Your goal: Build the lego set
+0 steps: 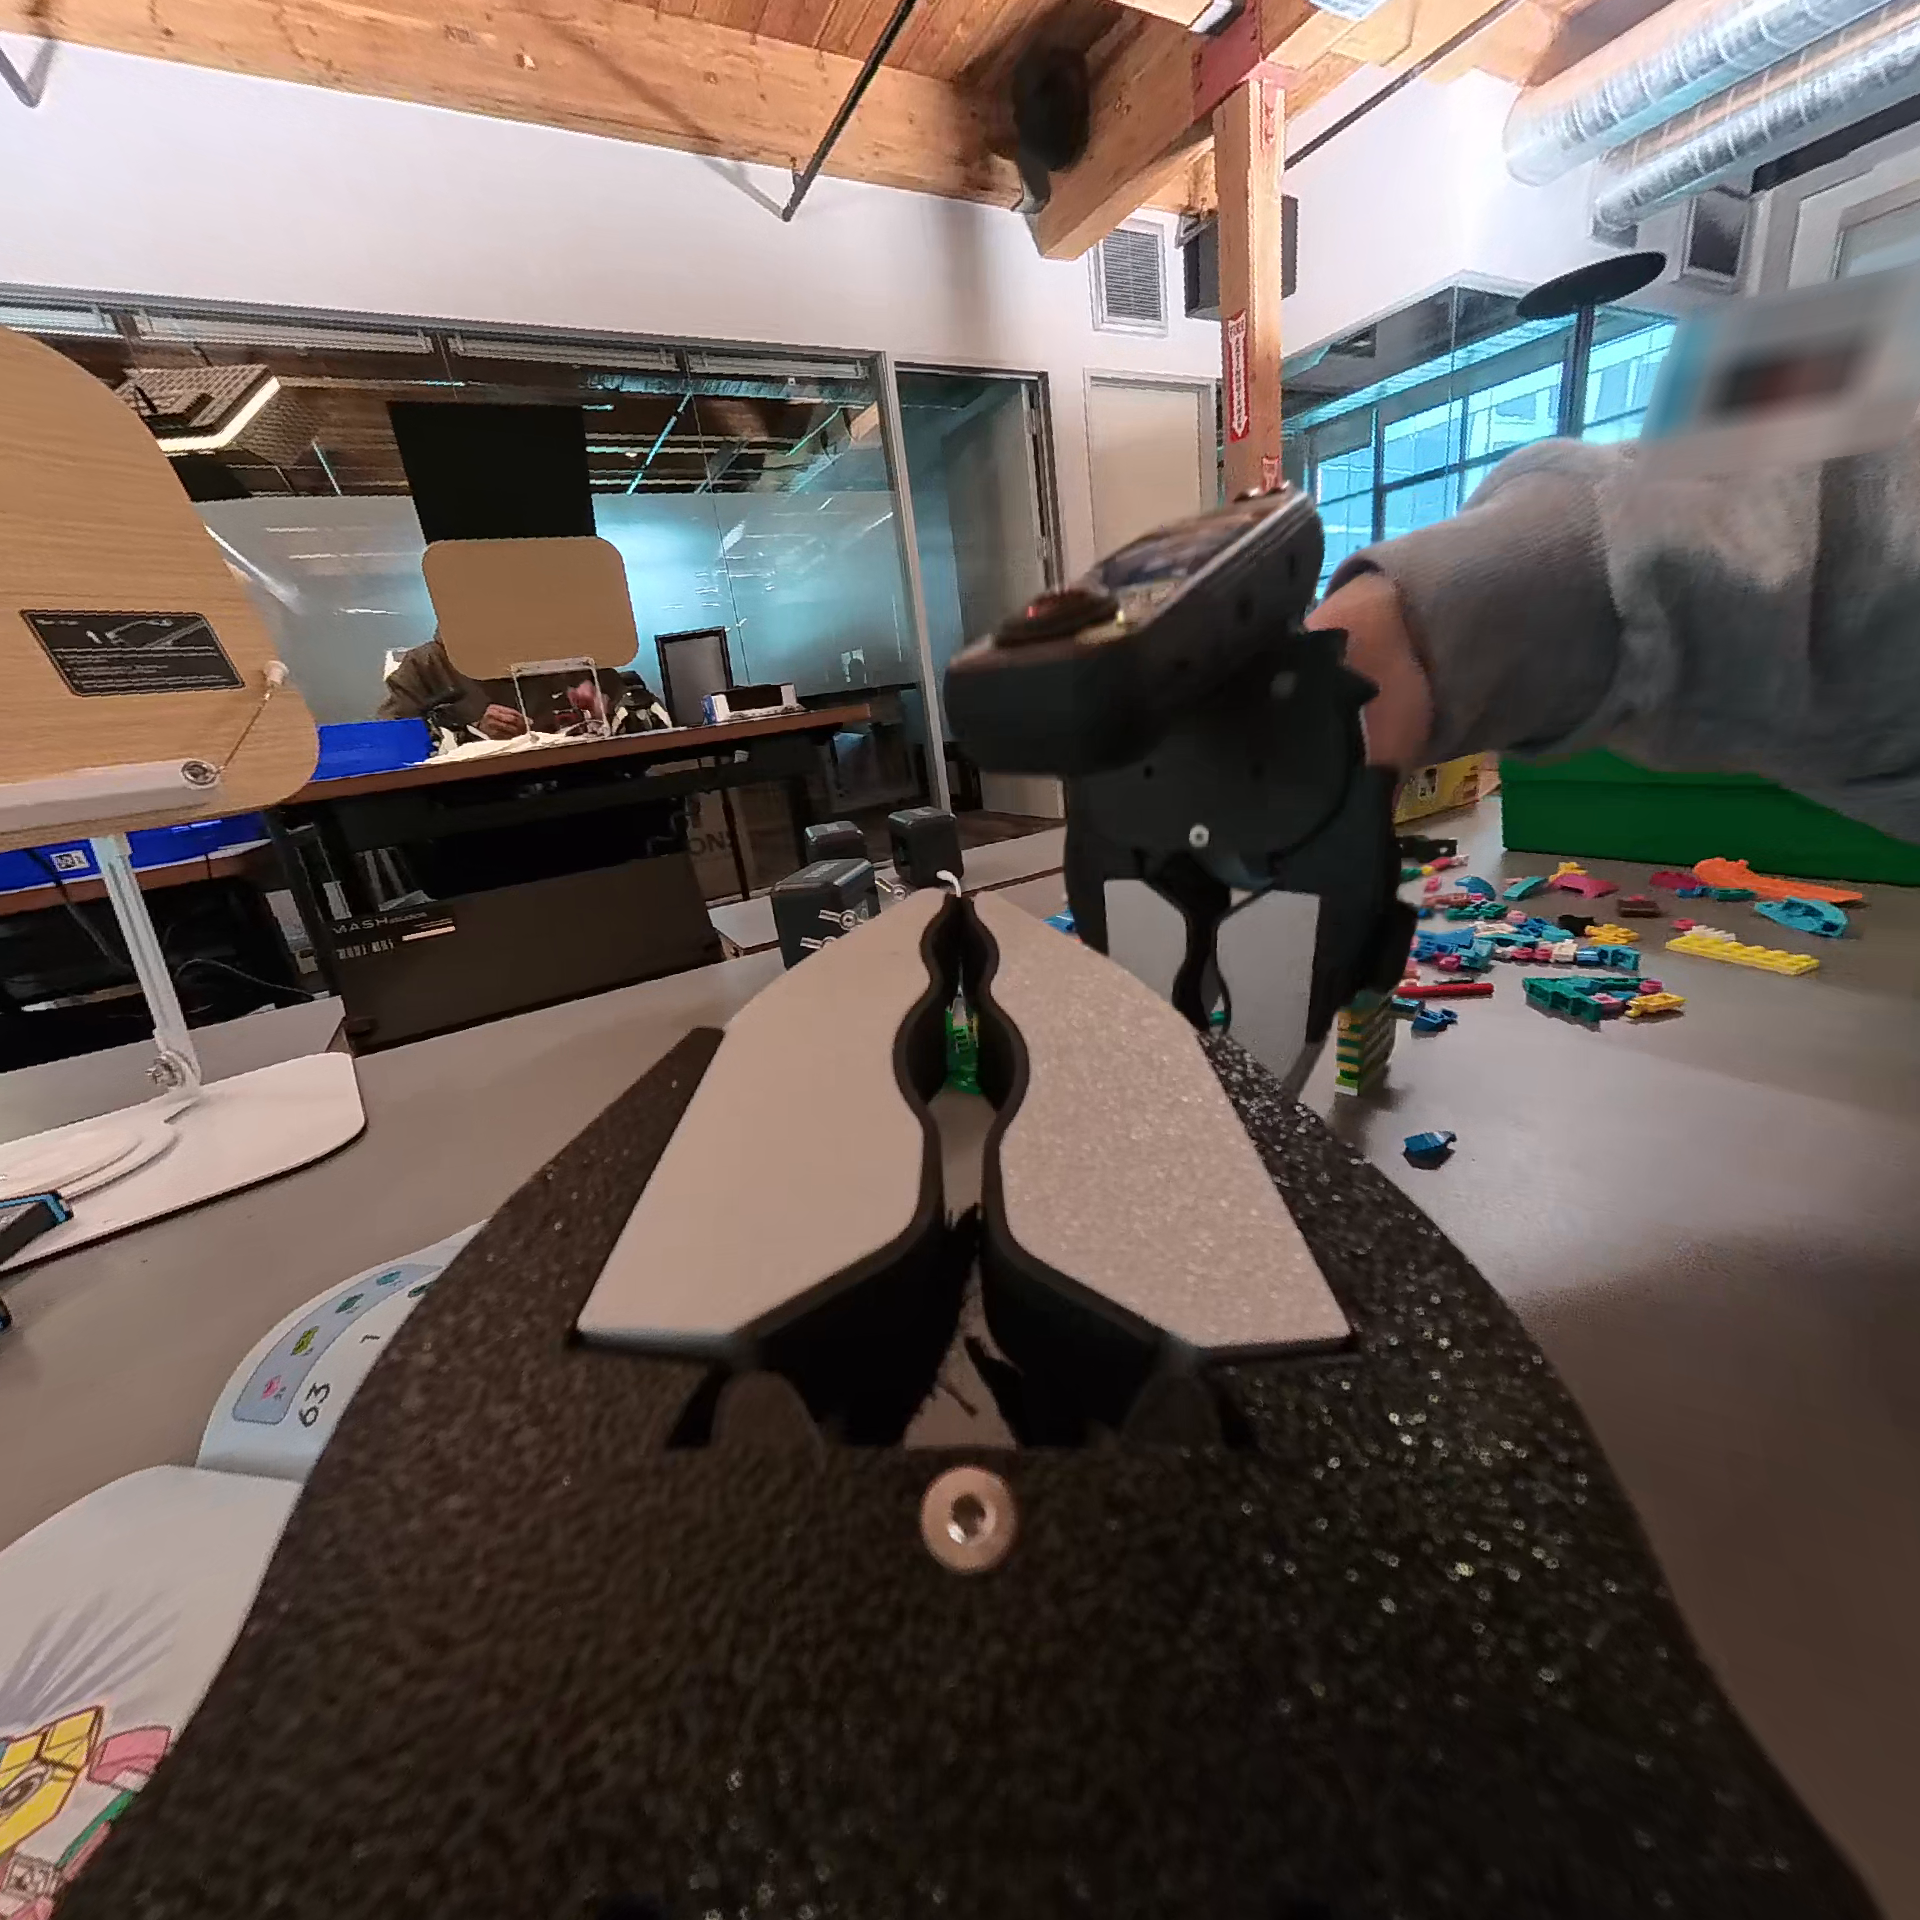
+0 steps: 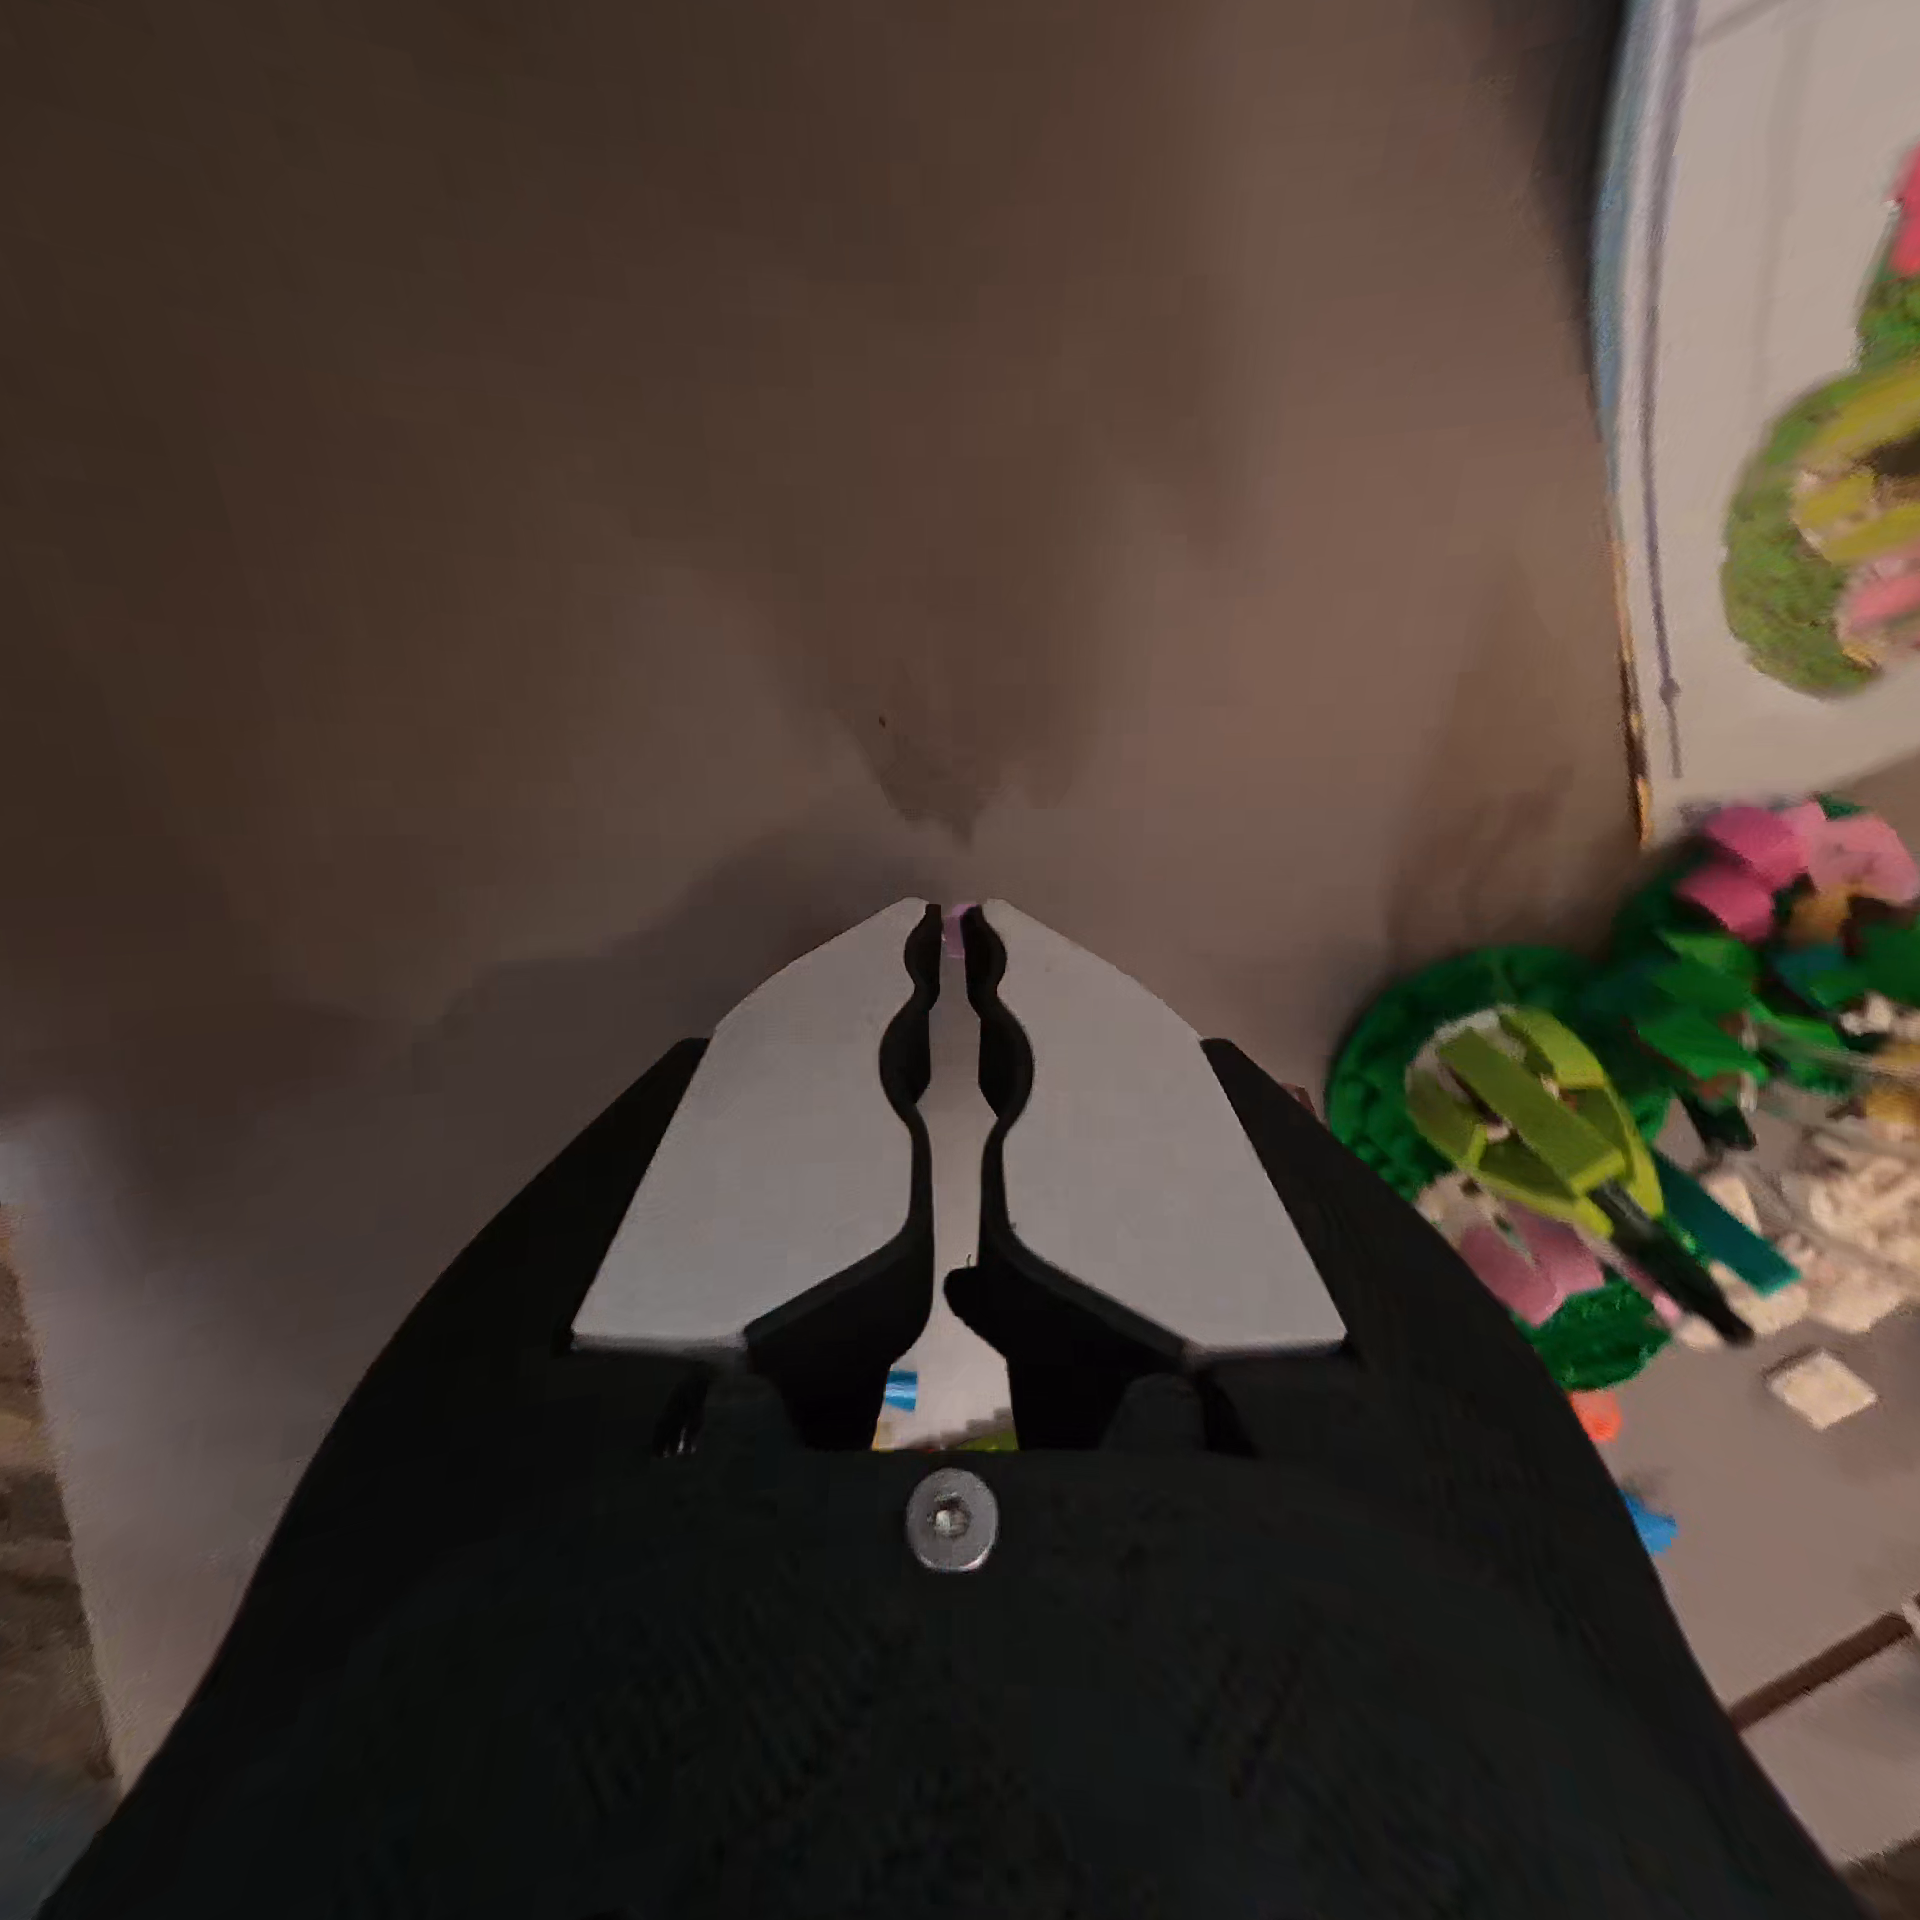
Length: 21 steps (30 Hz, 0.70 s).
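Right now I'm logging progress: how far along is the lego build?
Done: a flower model stands assembled. In hand: the left hand-held gripper pinches a green piece, the right hand-held gripper a small pink piece. Left: many loose bricks lie unused.

loose lego pieces (image 1: 1538,956) on table (image 1: 1558,1299) right of striped brick stack (image 1: 1363,1044); bin (image 1: 1662,816) behind.

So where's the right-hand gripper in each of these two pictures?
Left wrist view: right gripper right of centre, pointing down, held by a grey-sleeved hand.
Right wrist view: it fills the lower middle, shut on a pink piece.
Shared landmark: the grey table.
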### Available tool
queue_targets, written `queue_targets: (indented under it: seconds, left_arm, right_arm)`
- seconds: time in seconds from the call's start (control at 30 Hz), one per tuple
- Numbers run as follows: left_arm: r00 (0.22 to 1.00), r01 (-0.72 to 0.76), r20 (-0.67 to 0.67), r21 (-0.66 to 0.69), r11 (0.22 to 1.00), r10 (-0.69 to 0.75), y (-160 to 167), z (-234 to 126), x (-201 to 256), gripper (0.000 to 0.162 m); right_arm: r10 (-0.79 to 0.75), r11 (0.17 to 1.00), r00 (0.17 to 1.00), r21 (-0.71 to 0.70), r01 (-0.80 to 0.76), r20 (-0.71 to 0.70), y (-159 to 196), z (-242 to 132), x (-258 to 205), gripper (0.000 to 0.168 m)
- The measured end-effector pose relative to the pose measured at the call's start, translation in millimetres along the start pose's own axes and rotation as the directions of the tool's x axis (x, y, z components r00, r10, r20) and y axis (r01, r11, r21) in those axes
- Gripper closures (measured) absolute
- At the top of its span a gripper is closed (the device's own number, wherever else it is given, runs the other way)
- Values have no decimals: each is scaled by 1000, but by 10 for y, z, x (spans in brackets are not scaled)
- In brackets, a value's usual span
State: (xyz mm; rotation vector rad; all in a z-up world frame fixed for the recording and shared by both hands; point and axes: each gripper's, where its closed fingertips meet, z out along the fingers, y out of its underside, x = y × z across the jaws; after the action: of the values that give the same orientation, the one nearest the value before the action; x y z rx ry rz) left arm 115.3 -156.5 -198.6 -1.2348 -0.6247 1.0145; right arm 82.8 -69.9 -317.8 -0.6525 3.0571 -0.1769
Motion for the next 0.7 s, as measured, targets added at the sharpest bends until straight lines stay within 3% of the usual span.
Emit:
queue_targets:
  seconds: [0.2, 0.3, 0.43, 0.57, 0.7]
  left_arm:
    - [1000, 11, -8, -1, 1000, -11, 6, -1, 1, 162]
    - [1000, 9, -11, -1, 1000, -9, 7, -2, 8, 162]
    - [1000, 10, -16, 1, 1000, -10, 9, -7, 15, 162]
    - [1000, 15, -12, -3, 1000, -15, 19, -4, 8, 162]
    - [1000, -9, -10, -12, 1000, 9, 33, 5, 32, 162]
  right_arm:
    - [-46, 999, 999, 2, 46, -12, -44, 80, -2, 163]
    - [-3, 999, 999, 39, 5, -33, -36, 25, 18, 147]
    - [124, 976, 986, 192, -101, -109, 132, -418, 84, 144]
    - [299, 867, 951, 438, -236, -81, 391, -995, 10, 146]
    - [369, 787, 928, 548, -285, -47, 607, -1157, -131, 150]
